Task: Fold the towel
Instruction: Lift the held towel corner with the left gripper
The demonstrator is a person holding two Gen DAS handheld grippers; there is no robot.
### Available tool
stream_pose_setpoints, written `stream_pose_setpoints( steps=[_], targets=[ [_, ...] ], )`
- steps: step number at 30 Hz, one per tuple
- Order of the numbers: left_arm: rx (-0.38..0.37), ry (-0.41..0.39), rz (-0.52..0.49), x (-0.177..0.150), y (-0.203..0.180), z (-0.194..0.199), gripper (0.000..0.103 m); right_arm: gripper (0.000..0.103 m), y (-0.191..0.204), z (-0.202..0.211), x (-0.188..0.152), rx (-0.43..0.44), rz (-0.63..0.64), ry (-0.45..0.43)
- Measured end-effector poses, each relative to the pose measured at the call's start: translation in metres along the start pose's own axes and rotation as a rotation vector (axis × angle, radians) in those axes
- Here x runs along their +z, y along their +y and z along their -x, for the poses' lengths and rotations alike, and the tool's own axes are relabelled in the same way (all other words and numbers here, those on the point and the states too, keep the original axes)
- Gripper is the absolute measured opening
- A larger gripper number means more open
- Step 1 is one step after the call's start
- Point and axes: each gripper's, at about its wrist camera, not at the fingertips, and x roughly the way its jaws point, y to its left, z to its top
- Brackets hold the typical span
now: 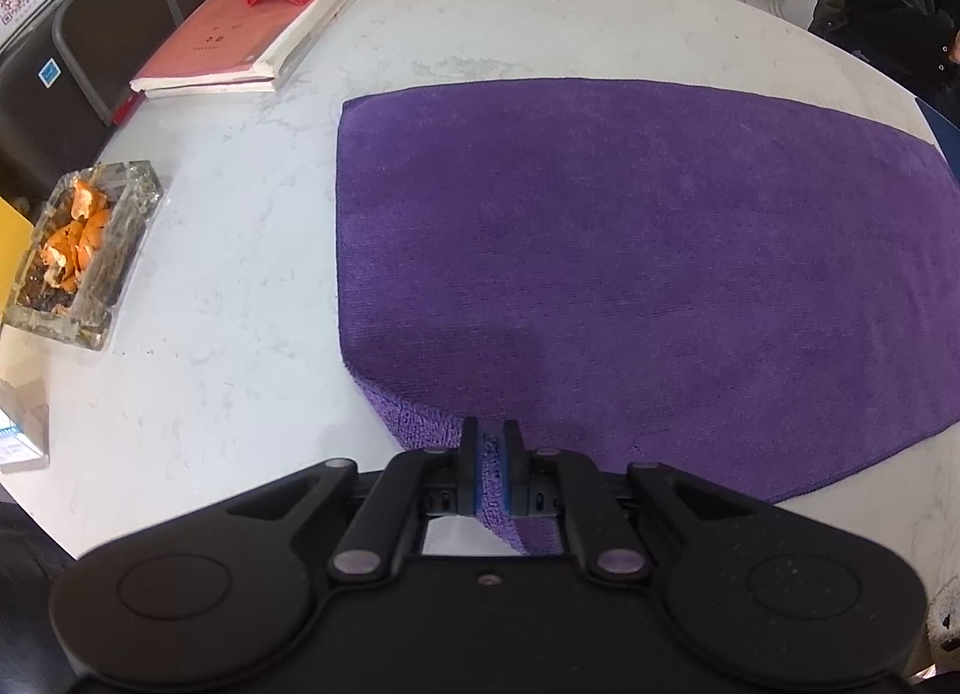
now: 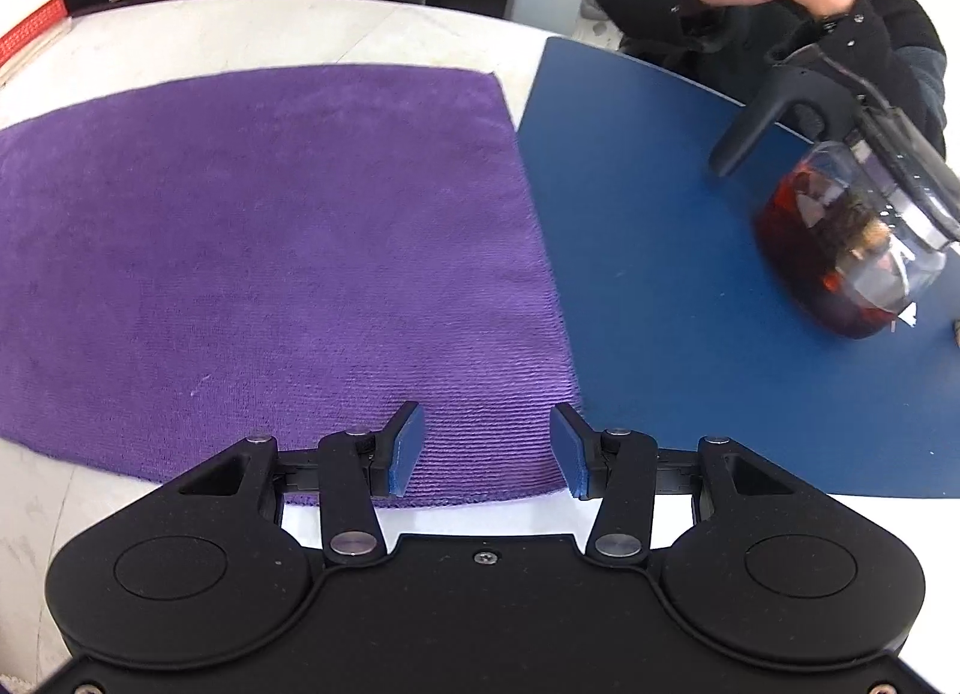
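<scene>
Purple towel (image 1: 630, 250) is lying flat on the bench (image 1: 240, 274), its near left corner lifting in the left gripper (image 1: 491, 457), whose fingers are pinching it. Right gripper (image 2: 486, 448) is hovering over the near right corner with fingers spread, so closing there looks next. Ashtray (image 1: 78, 250), books (image 1: 240, 34) and teapot (image 2: 852, 238) are flanking the towel, none blocking the fold.

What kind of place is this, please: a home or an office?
Probably an office or meeting room: stacked books and a glass ashtray on a marble-look table, plus a glass teapot.
</scene>
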Motion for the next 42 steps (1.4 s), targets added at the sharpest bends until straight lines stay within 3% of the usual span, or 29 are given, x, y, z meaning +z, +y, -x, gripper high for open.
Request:
stream_pose_setpoints(
  steps=[10, 22, 42],
  targets=[
    [-0.007, -0.016, -0.014, 0.012, -0.005, 0.004, 0.005, 0.046, 0.001, -0.008, 0.001, 0.041, -0.005, 0.008],
    [-0.083, -0.062, -0.074, 0.042, -0.03, 0.009, 0.005, 0.046, -0.001, -0.011, 0.003, 0.049, 0.003, 0.021],
    [-0.272, -0.151, -0.363, 0.118, -0.162, -0.003, 0.005, 0.046, -0.003, -0.013, 0.007, 0.067, 0.038, 0.03]
  ],
)
